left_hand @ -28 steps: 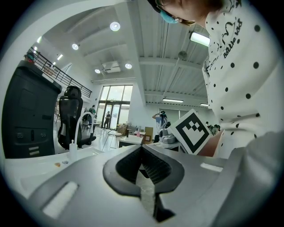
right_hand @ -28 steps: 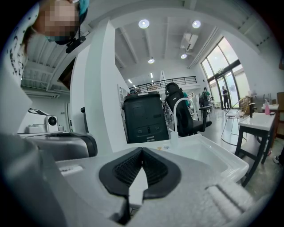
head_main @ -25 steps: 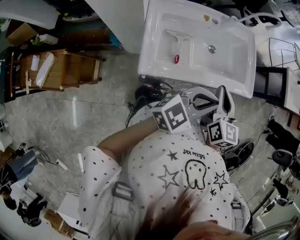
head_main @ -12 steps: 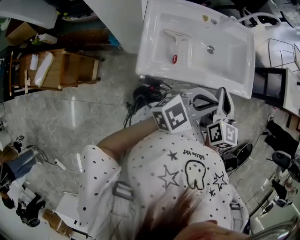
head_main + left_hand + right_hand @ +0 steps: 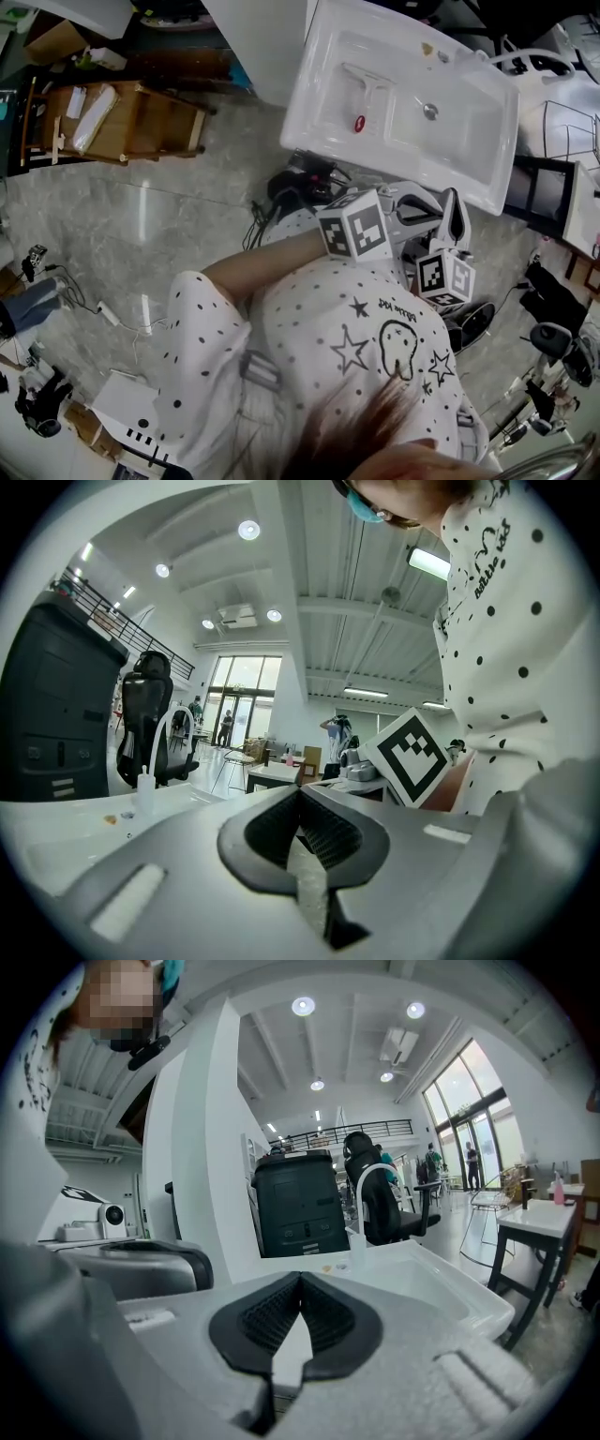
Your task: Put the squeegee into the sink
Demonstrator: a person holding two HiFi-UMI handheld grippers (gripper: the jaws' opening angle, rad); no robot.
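Observation:
The squeegee lies inside the white sink, its blade toward the far wall and a red mark at the handle's end. Both grippers hang close to the person's spotted shirt, below the sink's near rim. My left gripper points right and my right gripper points toward the sink. In the left gripper view the left gripper is shut with nothing between its pads. The right gripper is likewise shut and empty, with the sink just ahead of it.
A wooden rack stands on the grey floor at the left. Cables lie under the sink's near edge. A black metal frame stands right of the sink, and a faucet curves over its far corner.
The head view has shifted slightly, so the sink sits a little further right in the picture. Both grippers stay where they were, shut, and the squeegee has not moved.

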